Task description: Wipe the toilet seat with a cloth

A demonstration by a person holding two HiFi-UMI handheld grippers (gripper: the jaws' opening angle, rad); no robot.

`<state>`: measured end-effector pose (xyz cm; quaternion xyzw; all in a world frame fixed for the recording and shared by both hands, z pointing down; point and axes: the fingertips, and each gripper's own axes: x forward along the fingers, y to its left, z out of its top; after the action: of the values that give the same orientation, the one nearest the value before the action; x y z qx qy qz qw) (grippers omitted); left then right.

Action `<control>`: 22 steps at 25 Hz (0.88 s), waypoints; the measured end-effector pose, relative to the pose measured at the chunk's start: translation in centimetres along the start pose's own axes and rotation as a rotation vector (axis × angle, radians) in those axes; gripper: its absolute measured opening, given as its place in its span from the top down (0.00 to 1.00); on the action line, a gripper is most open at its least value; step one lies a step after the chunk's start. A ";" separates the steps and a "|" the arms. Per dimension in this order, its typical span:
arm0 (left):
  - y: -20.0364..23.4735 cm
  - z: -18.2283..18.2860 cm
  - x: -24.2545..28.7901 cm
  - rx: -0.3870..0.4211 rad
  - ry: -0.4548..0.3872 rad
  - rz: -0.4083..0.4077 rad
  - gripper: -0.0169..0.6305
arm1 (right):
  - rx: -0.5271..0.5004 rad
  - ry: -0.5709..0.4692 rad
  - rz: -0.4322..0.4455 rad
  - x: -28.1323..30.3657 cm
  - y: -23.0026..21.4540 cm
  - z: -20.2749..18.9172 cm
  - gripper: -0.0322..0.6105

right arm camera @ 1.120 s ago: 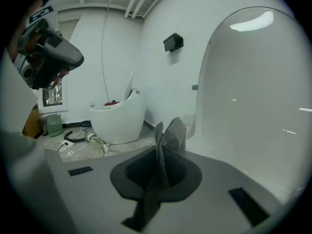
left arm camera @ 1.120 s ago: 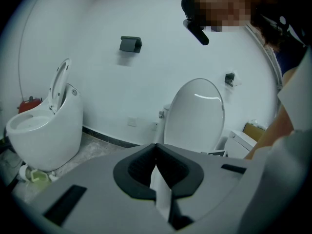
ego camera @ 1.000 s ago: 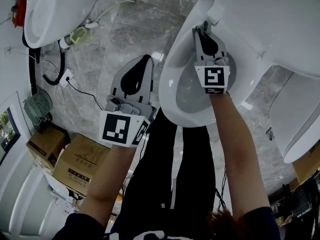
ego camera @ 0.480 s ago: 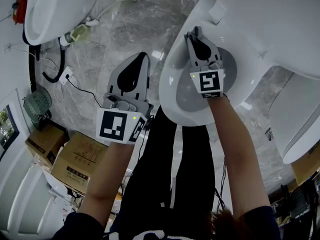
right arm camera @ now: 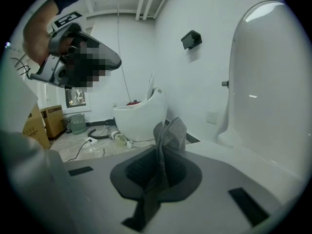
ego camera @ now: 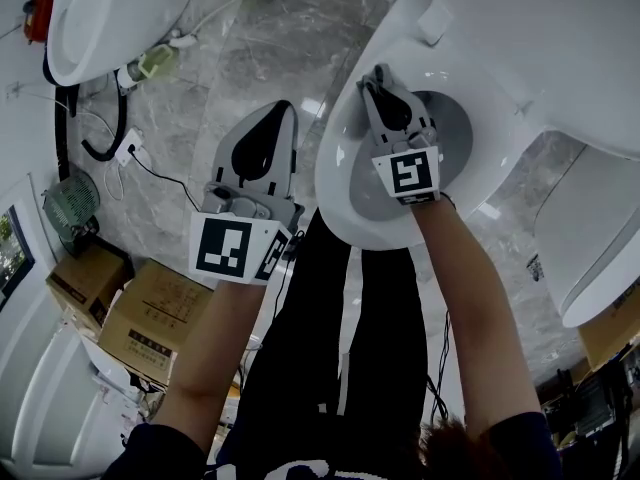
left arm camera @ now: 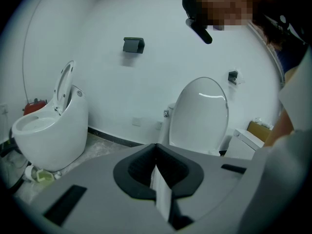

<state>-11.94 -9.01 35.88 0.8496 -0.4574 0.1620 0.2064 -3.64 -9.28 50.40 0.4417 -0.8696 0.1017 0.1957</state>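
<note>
The white toilet seat (ego camera: 338,158) rings the bowl at the middle right of the head view, with its lid (right arm camera: 273,82) raised behind. My right gripper (ego camera: 373,76) rests on the seat's far left rim, shut on a grey mesh cloth (right arm camera: 170,132) that sticks up between the jaws (right arm camera: 163,152). From the head camera the cloth is hidden under the gripper's tip. My left gripper (ego camera: 283,113) hovers over the marble floor to the left of the bowl, shut with nothing in it (left arm camera: 157,167).
A second toilet (ego camera: 100,18) stands at the top left, and a third (ego camera: 590,258) at the right edge. Cables and a power strip (ego camera: 125,153) lie on the floor. Cardboard boxes (ego camera: 150,318) sit at the lower left. The person's black trouser legs (ego camera: 330,298) are below the bowl.
The right gripper has slid leftward and slightly toward me along the seat rim with the cloth. The left gripper has barely shifted.
</note>
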 end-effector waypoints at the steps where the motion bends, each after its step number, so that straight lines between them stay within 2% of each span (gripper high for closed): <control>1: -0.1 0.0 0.1 0.003 0.000 -0.002 0.96 | -0.003 0.002 0.007 0.0 0.2 -0.1 0.92; 5: -0.2 -0.3 0.1 0.001 -0.002 -0.002 0.96 | 0.023 0.024 0.041 -0.4 1.8 -0.7 0.92; 10: -0.5 -0.2 0.1 0.001 -0.005 -0.006 0.96 | -0.013 0.026 0.090 -1.0 3.8 -0.9 0.92; 22: -0.2 -0.6 -0.7 -0.001 -0.009 0.001 0.96 | 0.033 0.048 0.141 -2.0 6.9 -1.8 0.92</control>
<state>-12.15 -8.13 36.06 0.8499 -0.4591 0.1579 0.2048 -7.73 -3.12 51.13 0.3797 -0.8919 0.1402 0.2015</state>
